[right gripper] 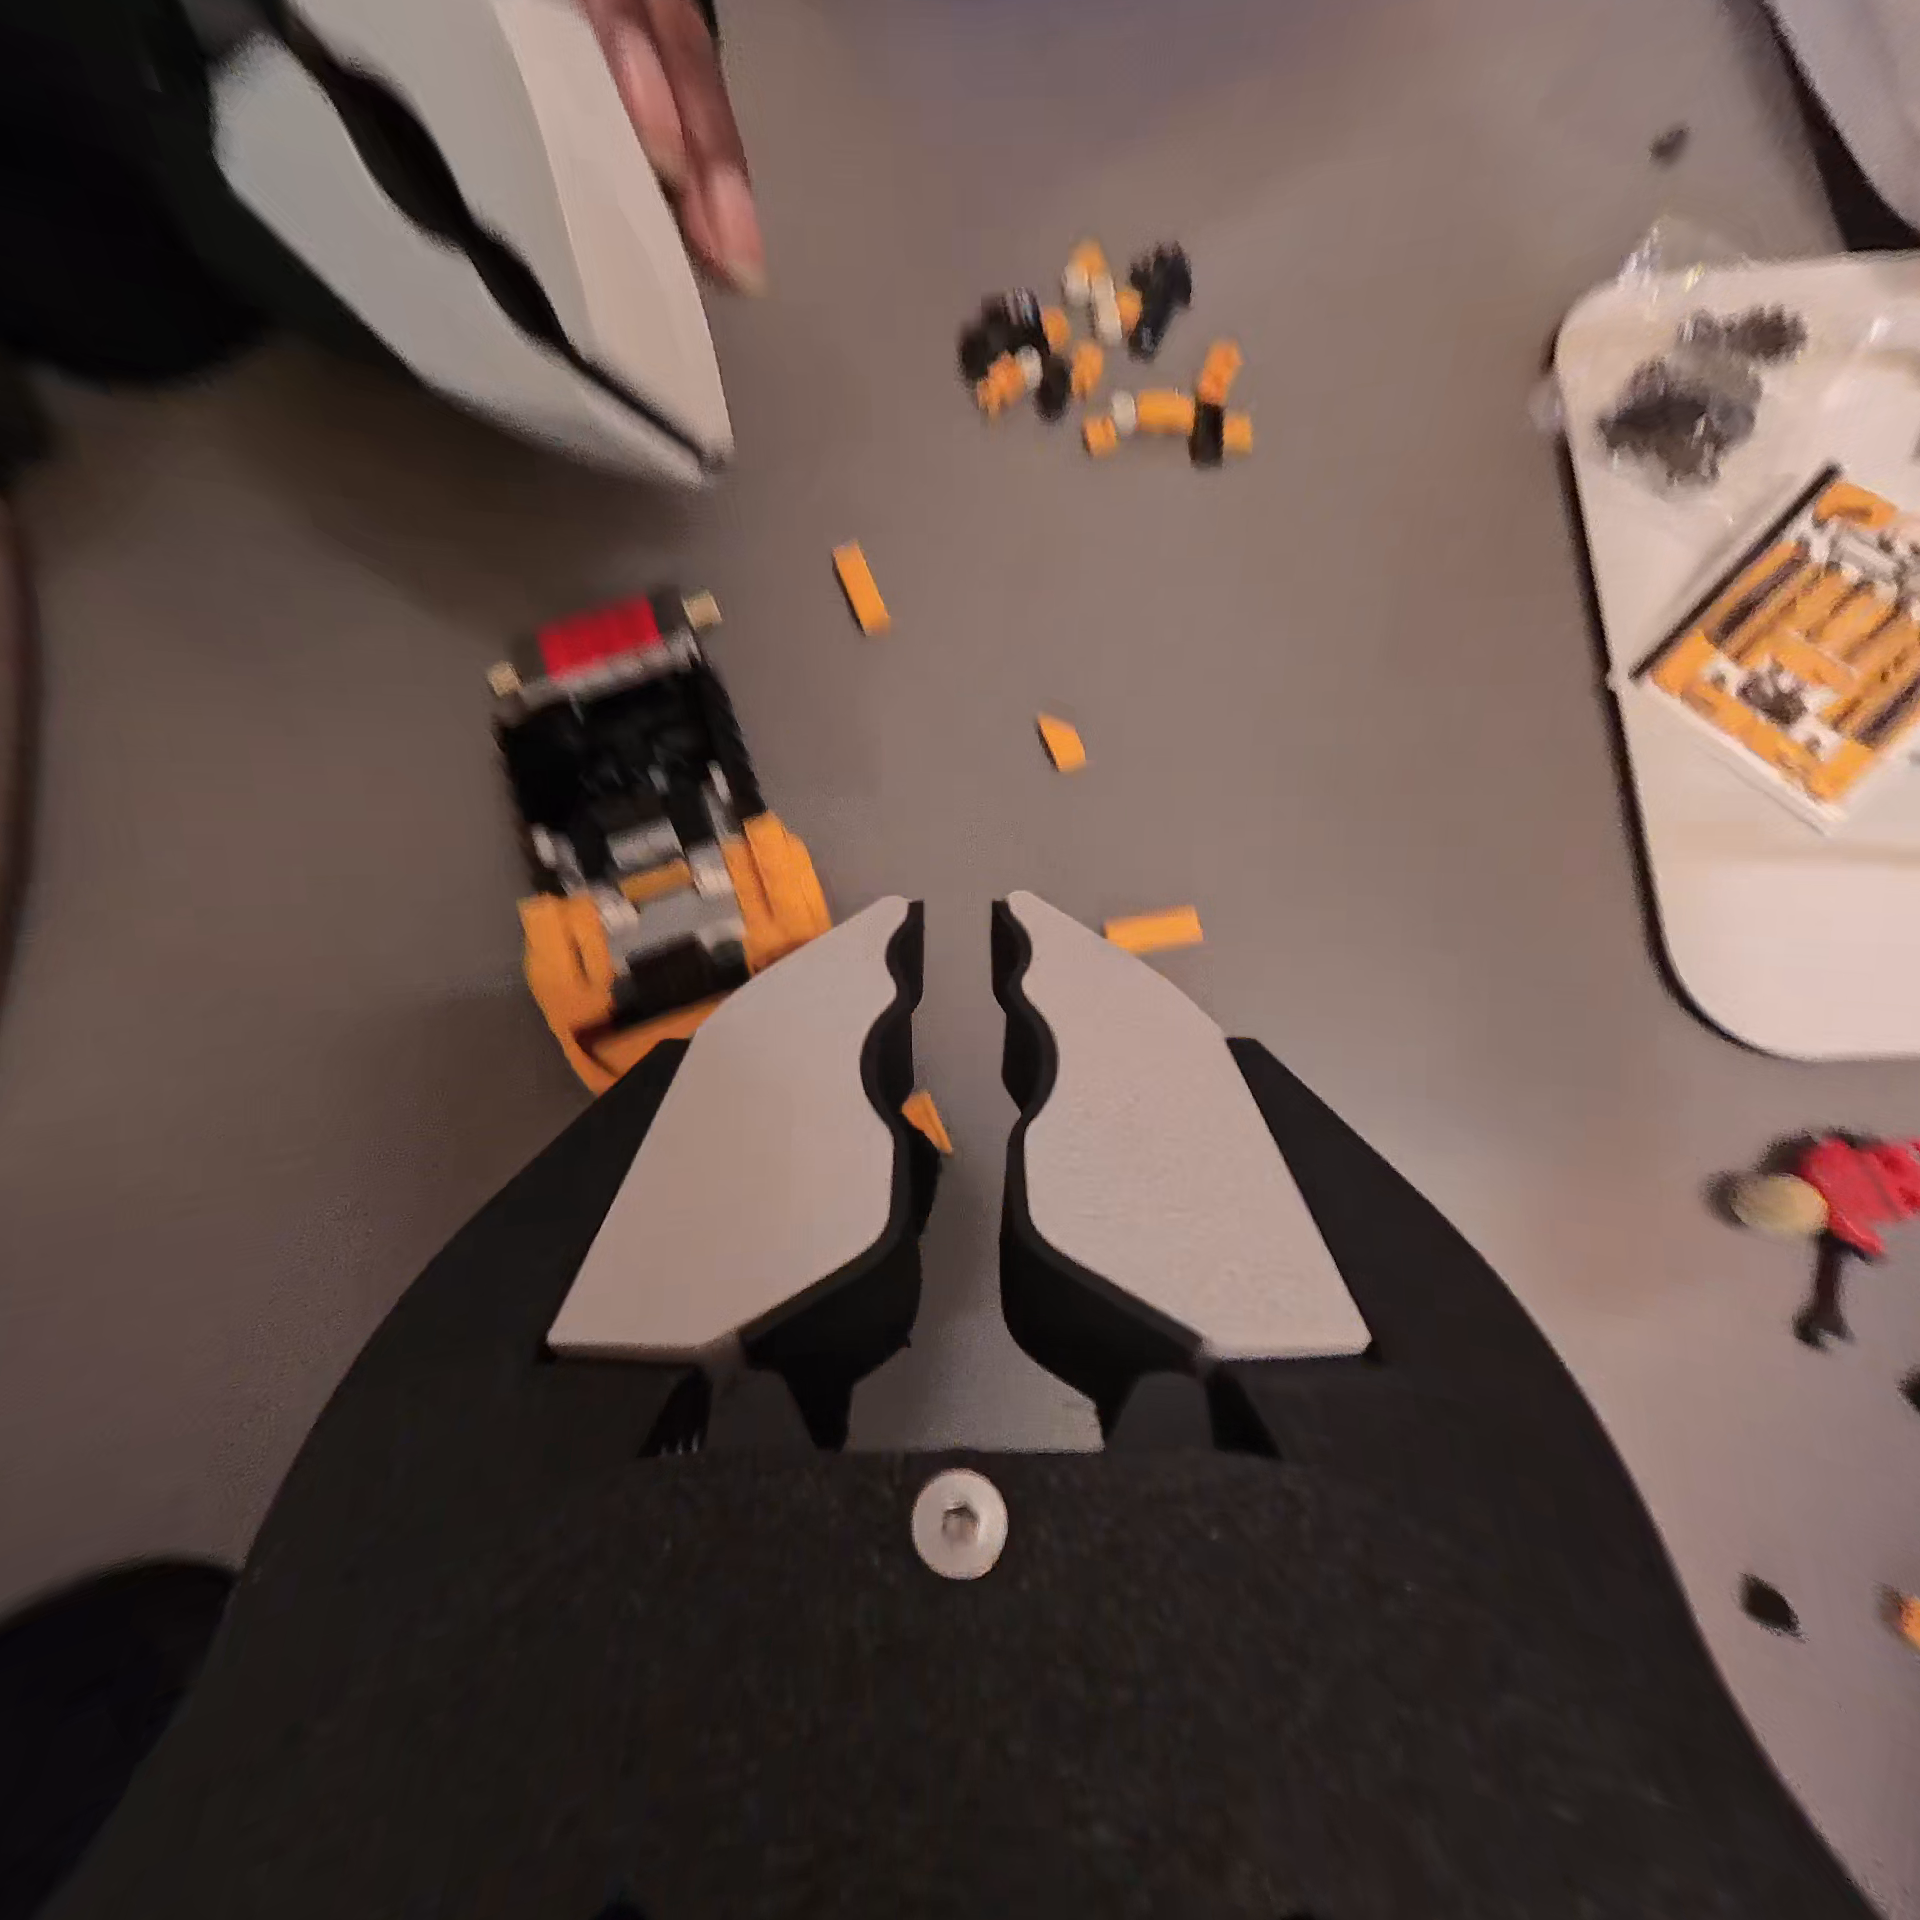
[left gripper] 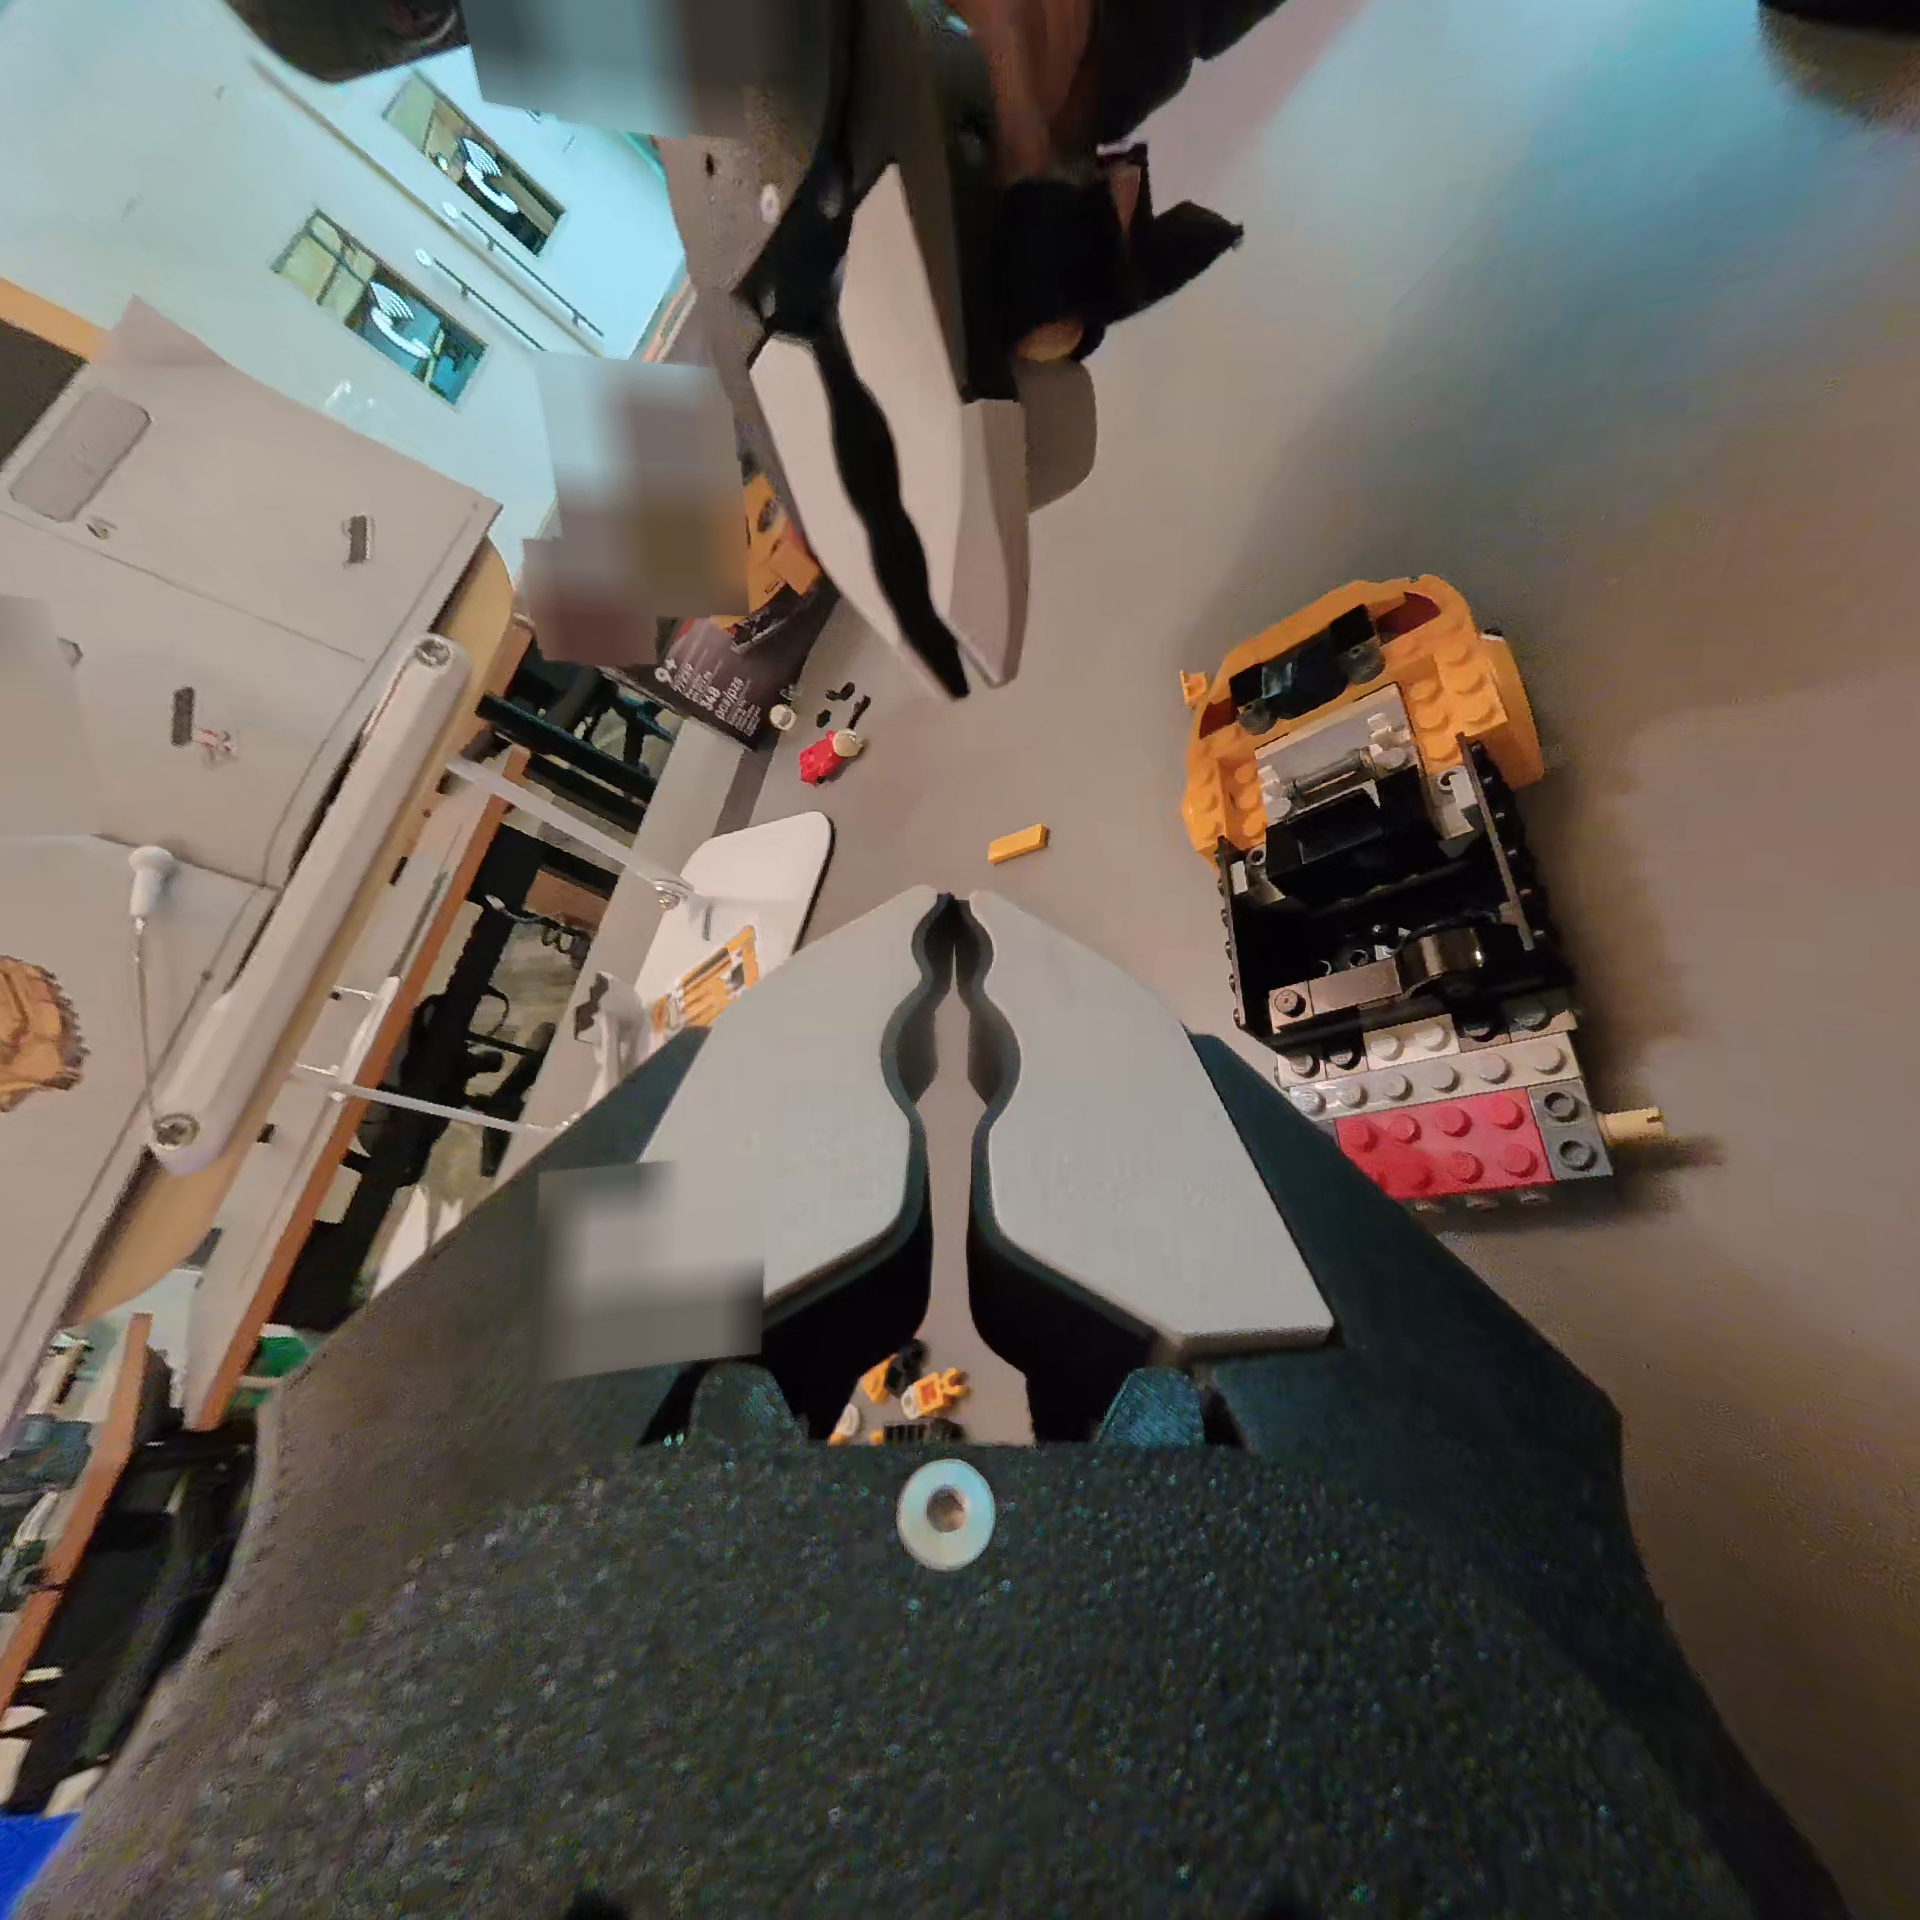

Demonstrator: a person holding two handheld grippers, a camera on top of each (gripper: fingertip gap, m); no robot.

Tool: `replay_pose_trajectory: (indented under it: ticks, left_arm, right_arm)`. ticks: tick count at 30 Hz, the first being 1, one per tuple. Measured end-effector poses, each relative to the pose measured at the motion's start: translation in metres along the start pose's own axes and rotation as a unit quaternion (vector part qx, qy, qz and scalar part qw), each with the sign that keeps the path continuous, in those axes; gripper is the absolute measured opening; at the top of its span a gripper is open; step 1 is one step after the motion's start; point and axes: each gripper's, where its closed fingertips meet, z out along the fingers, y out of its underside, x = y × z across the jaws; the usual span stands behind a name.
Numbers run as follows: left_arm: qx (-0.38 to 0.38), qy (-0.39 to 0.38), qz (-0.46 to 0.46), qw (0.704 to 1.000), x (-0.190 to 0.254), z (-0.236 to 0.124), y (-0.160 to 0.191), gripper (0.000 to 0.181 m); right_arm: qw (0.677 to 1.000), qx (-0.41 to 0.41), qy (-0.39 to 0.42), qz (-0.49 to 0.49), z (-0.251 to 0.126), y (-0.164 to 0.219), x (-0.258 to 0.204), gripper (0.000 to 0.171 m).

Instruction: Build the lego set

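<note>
The part-built lego car (left gripper: 1382, 894), with orange body, black middle and a red and grey end, lies on the grey table to the right of my left gripper (left gripper: 956, 902). That gripper is shut and empty. A flat orange tile (left gripper: 1018, 844) lies just beyond its tips. My right gripper (right gripper: 956, 914) is open by a narrow gap and empty, above the table. The car (right gripper: 644, 821) is to its left. Loose orange pieces (right gripper: 1153, 928) (right gripper: 1060, 743) (right gripper: 860, 587) lie ahead of it, and one (right gripper: 928, 1120) lies under its fingers. The right wrist view is blurred.
A pile of small orange, black and white pieces (right gripper: 1112, 353) lies farther off. A white tray (right gripper: 1766, 956) at right holds a booklet (right gripper: 1808, 665) and bagged black parts. A red minifigure (right gripper: 1849, 1195) lies at right. My left gripper (right gripper: 717, 457) and a person's fingers (right gripper: 707, 156) are at upper left. The gap from one gripper's tips to the other's is roughly 9 cm. To reach the flat orange tile (left gripper: 1018, 844) in a straight line is about 8 cm for my right fingers, about 15 cm for my left. My right wrist view (right gripper: 1160, 925) looks at it from another angle.
</note>
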Motion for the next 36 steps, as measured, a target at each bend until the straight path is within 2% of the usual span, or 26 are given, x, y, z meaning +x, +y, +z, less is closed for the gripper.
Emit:
replay_pose_trajectory:
  ticks: [3, 6, 11, 13, 15, 17, 19, 23, 28, 36]
  left_arm:
    - [0.001, 0.017, -0.051, 0.999, 0.0, 0.001, 0.005, 0.0]
    - [0.011, 0.038, -0.118, 0.992, -0.001, 0.002, 0.009, 0.0]
    - [0.031, 0.072, -0.196, 0.977, 0.001, 0.003, 0.007, 0.0]
    - [0.04, 0.086, -0.214, 0.972, 0.004, 0.003, 0.004, 0.001]
    - [0.048, 0.102, -0.222, 0.969, 0.008, 0.002, 0.0, 0.004]
    - [0.057, 0.116, -0.21, 0.969, 0.014, 0.002, -0.006, 0.009]
    - [0.067, 0.124, -0.18, 0.973, 0.021, 0.0, -0.014, 0.013]
    - [0.083, 0.131, -0.106, 0.982, 0.036, -0.002, -0.035, 0.014]
    - [0.096, 0.107, -0.016, 0.989, 0.046, -0.005, -0.056, 0.012]
    - [0.092, 0.097, 0.029, 0.991, 0.05, -0.009, -0.061, 0.007]
  right_arm:
    - [0.996, -0.078, 0.008, -0.037, -0.002, 0.038, 0.002, 0.013]
    - [0.99, -0.117, 0.008, -0.074, 0.005, 0.062, -0.007, 0.015]
    - [0.987, -0.133, 0.005, -0.094, 0.02, 0.073, -0.009, 0.016]
    - [0.988, -0.127, -0.008, -0.084, 0.022, 0.071, -0.01, 0.008]
    - [0.989, -0.126, -0.02, -0.075, 0.022, 0.07, -0.01, 0.007]
    - [0.994, -0.085, -0.05, -0.044, 0.021, 0.058, -0.018, 0.007]
    - [0.993, -0.017, -0.113, 0.005, 0.014, 0.034, -0.034, 0.007]
    - [0.965, 0.075, -0.242, 0.061, -0.003, -0.011, -0.067, 0.007]
    - [0.929, 0.088, -0.349, 0.09, -0.004, -0.038, -0.095, 0.007]
    - [0.914, 0.077, -0.385, 0.101, 0.003, -0.044, -0.106, 0.007]
